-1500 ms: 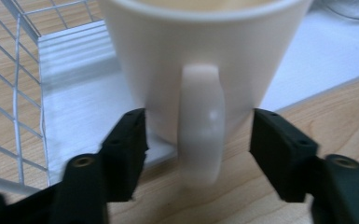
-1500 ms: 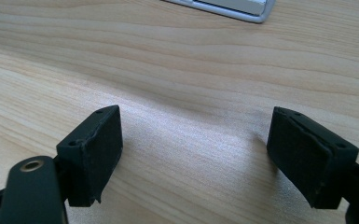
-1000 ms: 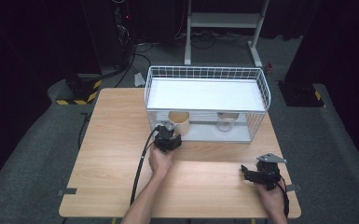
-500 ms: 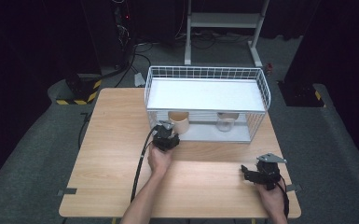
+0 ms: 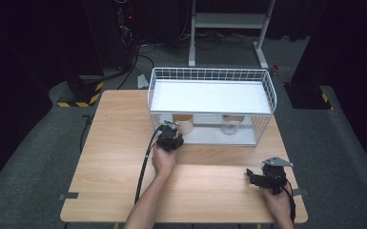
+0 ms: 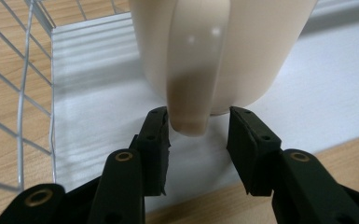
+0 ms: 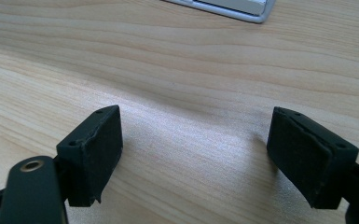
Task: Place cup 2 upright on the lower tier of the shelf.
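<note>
A cream mug (image 5: 186,125) stands on the lower white shelf of a wire rack (image 5: 209,76). My left gripper (image 5: 175,133) reaches in to it from the front. In the left gripper view the mug's handle (image 6: 193,70) hangs between the black jaws of the left gripper (image 6: 198,126), which have just been closing on it. The left pad touches the handle and the right pad sits close beside it. My right gripper (image 5: 250,176) rests near the table's front right, pointing left. The right gripper (image 7: 193,140) is open over bare wood, with nothing between the jaws.
A clear glass (image 5: 231,125) stands on the same lower shelf, right of the mug. The rack's white top tray (image 5: 209,95) overhangs both. The wooden table (image 5: 114,157) spreads left and front of the rack. A black cable (image 5: 145,162) trails from the left gripper.
</note>
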`<action>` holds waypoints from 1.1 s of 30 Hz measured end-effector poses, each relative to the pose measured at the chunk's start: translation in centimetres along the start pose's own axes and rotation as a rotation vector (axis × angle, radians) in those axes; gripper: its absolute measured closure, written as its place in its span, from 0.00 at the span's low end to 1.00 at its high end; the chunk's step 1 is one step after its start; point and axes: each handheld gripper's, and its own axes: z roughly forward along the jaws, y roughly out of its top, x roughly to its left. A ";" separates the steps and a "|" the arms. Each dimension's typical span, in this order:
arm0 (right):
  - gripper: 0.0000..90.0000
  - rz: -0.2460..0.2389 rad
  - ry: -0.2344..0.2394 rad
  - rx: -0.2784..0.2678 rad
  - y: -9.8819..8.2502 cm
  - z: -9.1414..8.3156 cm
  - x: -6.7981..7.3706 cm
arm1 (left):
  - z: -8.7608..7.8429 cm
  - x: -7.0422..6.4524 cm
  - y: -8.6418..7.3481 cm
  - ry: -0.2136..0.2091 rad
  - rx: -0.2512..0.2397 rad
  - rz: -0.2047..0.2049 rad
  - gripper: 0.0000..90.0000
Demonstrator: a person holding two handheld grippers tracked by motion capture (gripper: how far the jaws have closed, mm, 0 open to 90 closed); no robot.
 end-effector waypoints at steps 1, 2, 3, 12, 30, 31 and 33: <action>0.20 0.000 0.000 0.000 0.0 0.0 0.0 | 0.1 -0.1 0.0 -0.006 -0.003 -0.001 0.66; 0.20 0.000 0.000 0.000 0.0 0.0 0.0 | 0.1 -0.1 0.1 -0.008 -0.003 -0.003 0.66; 0.20 0.000 0.000 0.000 0.0 0.0 0.0 | 0.2 -0.1 0.2 -0.004 -0.001 0.004 0.66; 0.20 0.000 0.000 0.000 0.0 0.0 0.0 | 0.7 -0.1 0.8 0.003 0.009 -0.002 0.66; 0.20 0.000 0.000 0.000 0.0 0.0 0.0 | -2.0 0.5 -1.1 -0.052 -0.058 -0.006 0.42; 0.20 0.000 0.000 0.000 0.0 0.0 0.0 | -2.3 0.5 -1.2 -0.054 -0.072 -0.001 0.42; 0.20 0.001 0.000 0.000 0.0 0.0 0.0 | -2.8 0.5 -1.4 -0.070 -0.083 -0.015 0.42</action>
